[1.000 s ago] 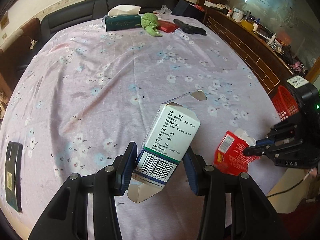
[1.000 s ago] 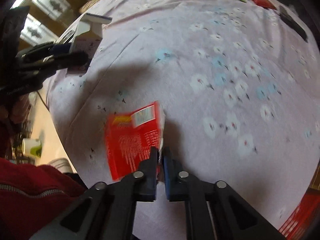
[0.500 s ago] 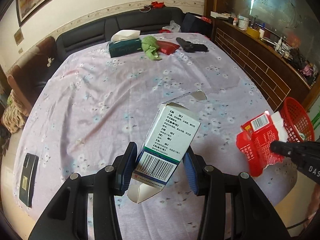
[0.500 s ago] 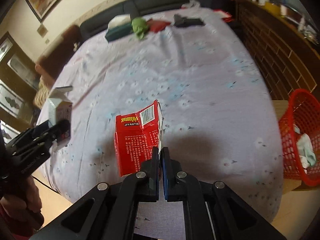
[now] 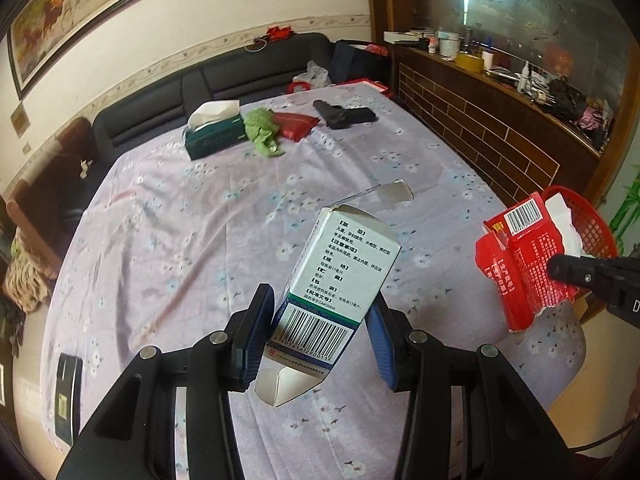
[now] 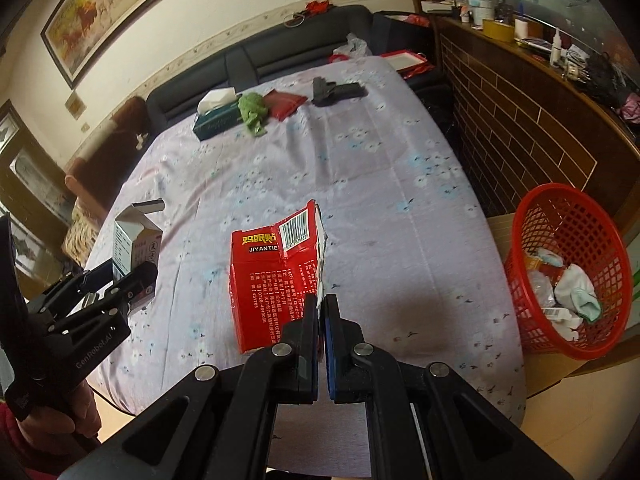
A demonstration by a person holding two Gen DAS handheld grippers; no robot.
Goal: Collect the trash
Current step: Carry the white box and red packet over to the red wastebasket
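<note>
Both tools are loaded and lifted clear of the tabletop (image 6: pixel 400 168), w/ its floral lilac cloth. The left tool (image 5: pixel 320 336) is clamped on a white-and-green carton (image 5: pixel 340 276), pads on its two side walls near the barcode end, top flap and bottom flaps hanging open. The right tool (image 6: pixel 320 312) is pinched tight on the edge of a flattened red carton (image 6: pixel 276 276), which hangs beyond the fingers, torn along one side. The red mesh basket (image 6: pixel 576 216) stands off the tabletop's right edge, lower than the surface, already holding crumpled paper and packaging. Judged step: carry both cartons over to the basket and drop them. To do it well the right tool should go first, since it is nearer the basket; bring the red carton fully over the rim before letting go, b/c a flat, light sheet will likely flutter and could land on the floor if released high or at the rim. The left carton is bulkier and open at both ends, so keep the squeeze steady, not harder, or the walls may buckle and slip. Then release it low, centred over the opening. The tissue box (image 5: pixel 216 136), green cloth (image 5: pixel 262 132) and other far-end items look like non-trash; leave them.
</note>
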